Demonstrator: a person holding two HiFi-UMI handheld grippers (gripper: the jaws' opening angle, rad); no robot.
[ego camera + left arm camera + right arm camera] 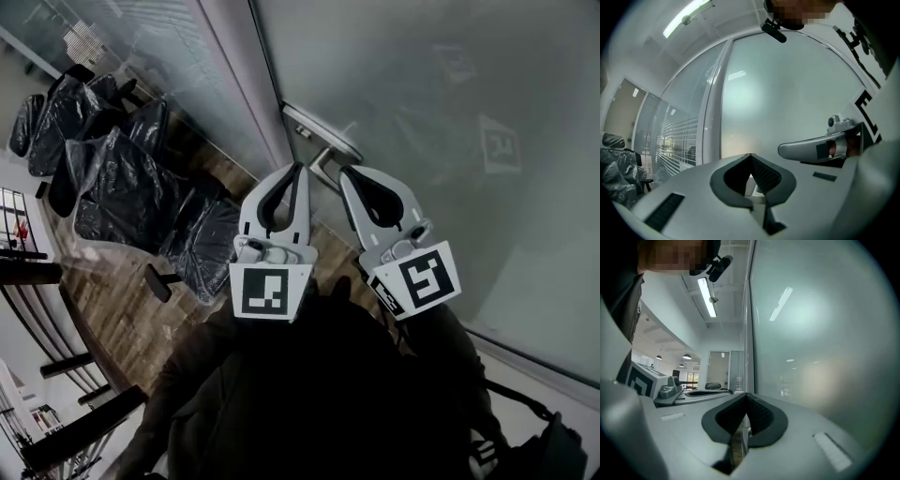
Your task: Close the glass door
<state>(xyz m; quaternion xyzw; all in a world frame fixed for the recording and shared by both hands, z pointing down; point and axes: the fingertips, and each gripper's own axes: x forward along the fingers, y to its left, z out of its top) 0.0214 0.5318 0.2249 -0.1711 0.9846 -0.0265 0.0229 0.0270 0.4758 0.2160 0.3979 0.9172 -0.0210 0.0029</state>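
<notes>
An office is suggested by frosted glass partition walls (178,66), black plastic-wrapped chairs (122,187), slatted blinds (679,136) and ceiling strip lights (707,297).

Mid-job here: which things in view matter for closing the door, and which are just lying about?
For the job: glass door; door handle; left gripper and right gripper, both shut and empty.
Lying about: plastic-wrapped chairs.
</notes>
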